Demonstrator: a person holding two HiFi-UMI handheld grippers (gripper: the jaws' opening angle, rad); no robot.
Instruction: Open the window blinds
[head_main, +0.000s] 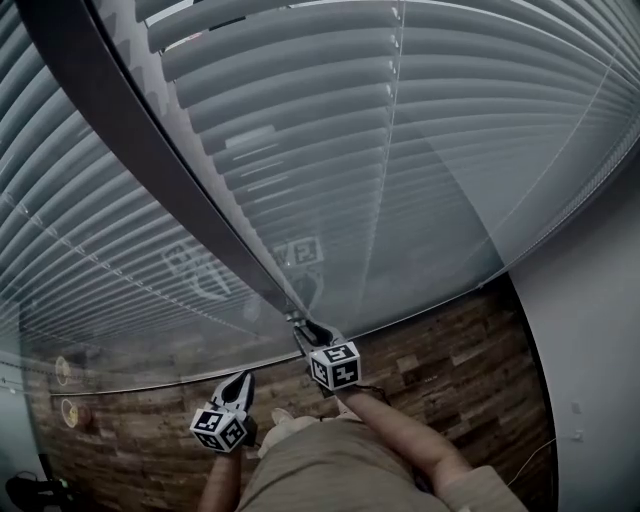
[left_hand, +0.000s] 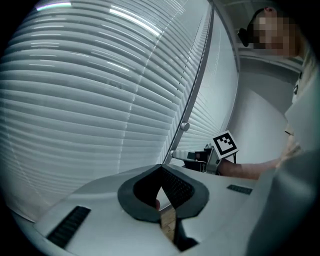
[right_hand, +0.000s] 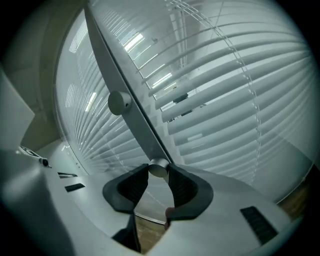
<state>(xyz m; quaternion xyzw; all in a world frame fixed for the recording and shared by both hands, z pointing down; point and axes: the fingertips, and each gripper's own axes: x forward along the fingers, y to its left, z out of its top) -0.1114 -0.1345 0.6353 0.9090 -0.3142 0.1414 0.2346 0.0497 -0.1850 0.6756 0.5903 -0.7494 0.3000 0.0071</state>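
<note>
**Right jaws on the tilt wand; left gripper idle**

The left gripper (head_main: 243, 381) hangs low in front of the window blinds (head_main: 440, 140). Its jaws are together with nothing between them, well apart from the wand (right_hand: 141, 125). To its right, the right gripper (head_main: 302, 327) points upward. The wand's lower end sits between its jaw tips, and both pads press on it.

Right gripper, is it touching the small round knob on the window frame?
Touching. The right gripper view shows the right gripper clamped on the knob, no gap either side.
</note>
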